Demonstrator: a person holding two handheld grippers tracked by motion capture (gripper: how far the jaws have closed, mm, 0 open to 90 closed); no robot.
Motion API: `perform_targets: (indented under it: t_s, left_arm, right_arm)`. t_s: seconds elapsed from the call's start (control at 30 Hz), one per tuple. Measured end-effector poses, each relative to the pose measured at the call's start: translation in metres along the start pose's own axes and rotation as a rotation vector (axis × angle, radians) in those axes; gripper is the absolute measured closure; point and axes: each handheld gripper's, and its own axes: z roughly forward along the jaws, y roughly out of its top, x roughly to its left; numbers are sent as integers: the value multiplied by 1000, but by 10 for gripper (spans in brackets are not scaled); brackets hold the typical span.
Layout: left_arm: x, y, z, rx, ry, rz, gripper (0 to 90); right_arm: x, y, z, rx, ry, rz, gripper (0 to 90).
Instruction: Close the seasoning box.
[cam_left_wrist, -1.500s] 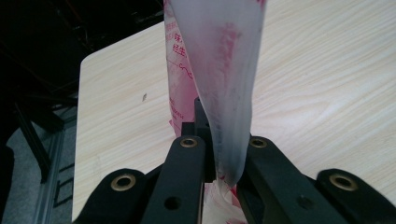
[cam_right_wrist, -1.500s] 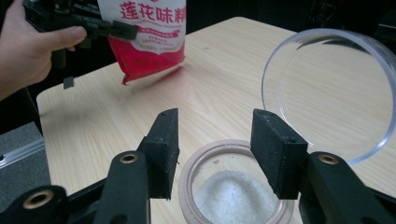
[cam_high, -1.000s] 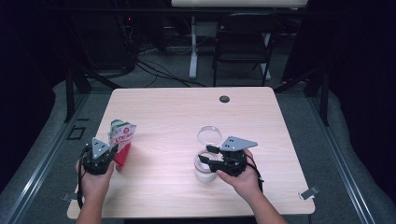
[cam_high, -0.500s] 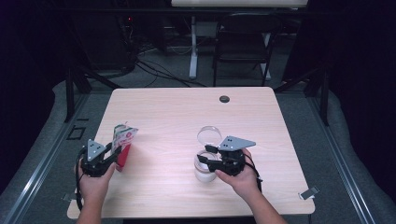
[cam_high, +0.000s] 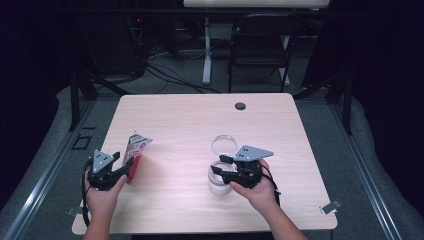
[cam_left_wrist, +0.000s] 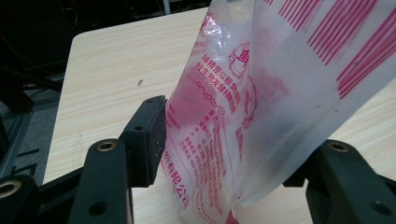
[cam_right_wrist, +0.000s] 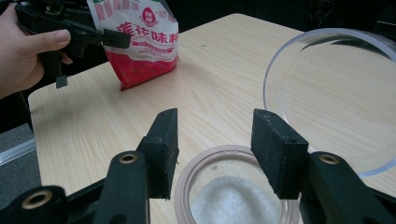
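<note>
The wooden table is seen from above. At its left edge a red-and-white seasoning bag stands between the left gripper, whose jaws have just been opening. A jar of white grains is straddled by the right gripper, jaws apart.

On the pale wooden table, the left gripper has just been opening its jaws around a red-and-white plastic pouch that stands between them. The right gripper hovers over a clear jar of white grains; a clear round lid lies just behind it.
</note>
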Motion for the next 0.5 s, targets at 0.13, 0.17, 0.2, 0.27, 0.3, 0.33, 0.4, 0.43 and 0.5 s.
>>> perform_targets:
  t_s: [0.13, 0.17, 0.2, 0.27, 0.3, 0.33, 0.4, 0.43, 0.5]
  left_arm:
    - [0, 0, 0, 2, 0, -2, 443]
    - [0, 0, 0, 3, 0, -3, 443]
    - [0, 0, 0, 3, -1, -4, 443]
    - [0, 0, 0, 6, -3, -8, 442]
    - [0, 0, 0, 9, -4, -7, 442]
    - [-1, 0, 0, 8, -6, -11, 442]
    - [-1, 0, 0, 6, -7, -8, 442]
    - [-1, 0, 1, 4, -9, -10, 442]
    - [-2, 1, 0, 6, -11, -8, 442]
  right_arm:
    - [0, 0, 0, 1, 0, 0, 514]
    - [0, 0, 0, 2, 1, -1, 513]
    - [0, 0, 0, 1, -1, -1, 513]
    - [0, 0, 0, 2, 1, -1, 512]
    - [0, 0, 0, 4, -2, -1, 512]
    - [0, 0, 0, 2, -3, 1, 512]
    - [0, 0, 0, 0, -4, 3, 511]
    - [0, 0, 0, 1, -3, 3, 511]
    - [-1, 0, 0, -2, -3, 5, 511]
